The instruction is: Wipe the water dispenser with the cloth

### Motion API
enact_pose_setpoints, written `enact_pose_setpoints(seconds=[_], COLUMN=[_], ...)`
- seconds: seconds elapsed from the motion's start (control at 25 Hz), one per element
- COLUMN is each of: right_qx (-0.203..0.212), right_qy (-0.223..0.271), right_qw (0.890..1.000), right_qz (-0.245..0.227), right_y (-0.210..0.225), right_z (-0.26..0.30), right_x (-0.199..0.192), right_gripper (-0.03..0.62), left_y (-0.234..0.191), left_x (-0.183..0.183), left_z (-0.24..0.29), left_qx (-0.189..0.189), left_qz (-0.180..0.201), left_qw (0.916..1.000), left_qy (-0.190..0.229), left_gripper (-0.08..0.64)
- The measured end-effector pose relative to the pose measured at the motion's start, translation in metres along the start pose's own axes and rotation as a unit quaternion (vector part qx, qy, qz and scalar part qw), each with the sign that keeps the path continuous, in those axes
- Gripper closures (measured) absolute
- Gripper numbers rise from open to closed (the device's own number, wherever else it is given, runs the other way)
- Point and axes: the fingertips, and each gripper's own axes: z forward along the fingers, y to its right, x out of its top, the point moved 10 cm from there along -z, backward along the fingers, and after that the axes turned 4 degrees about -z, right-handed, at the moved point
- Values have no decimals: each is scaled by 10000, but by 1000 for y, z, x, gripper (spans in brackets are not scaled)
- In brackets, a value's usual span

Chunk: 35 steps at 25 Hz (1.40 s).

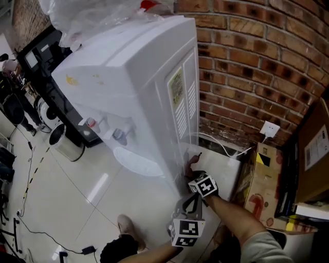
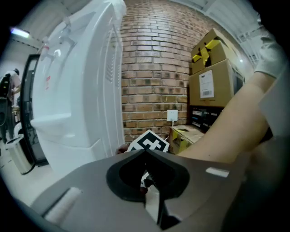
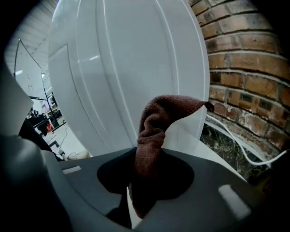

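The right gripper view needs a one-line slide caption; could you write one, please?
Right tool holds a brown cloth to the side of the water dispenser.

The right gripper (image 1: pixel 195 167) reaches forward and downward at the end of the bare, outstretched right forearm (image 1: pixel 234 214), its jaws clamped on a brown cloth (image 3: pixel 154 131). The left gripper (image 1: pixel 192 200) sits just behind it, pointing the same way, jaws together and empty. The left forearm (image 1: pixel 154 251) barely shows.

water dispenser (image 1: pixel 139 77) label (image 1: pixel 176 88) too small, likely plastic bag (image 1: pixel 87 15) cropped
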Motion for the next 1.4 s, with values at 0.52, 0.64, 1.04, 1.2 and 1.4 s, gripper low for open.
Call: enact_pose_setpoints(seconds=[0.52,0.64,1.04,1.2,1.4], right_qx=[-376,-439,-754,-948,-1112], right_qy=[3361,3845,4418,4462,4354], right_qw=[9408,9188,8710,8730,8793], right_qz=[-221,-772,-2011,-1724,-1581], right_y=[24,17,-16,-12,-8], right_z=[-223,-280,-369,-358,-333], right_x=[178,229,365,393,390], right_gripper=[482,483,485,485,486], left_y=[-3,-8,-20,-20,-18], left_x=[175,214,324,339,330], left_z=[-52,-64,-90,-91,-87], left_qx=[360,565,815,799,714], left_qz=[260,314,360,253,76], left_qw=[9892,9855,9715,9704,9727], left_qy=[1398,1571,2197,2266,2208], left_gripper=[560,560,560,560,560])
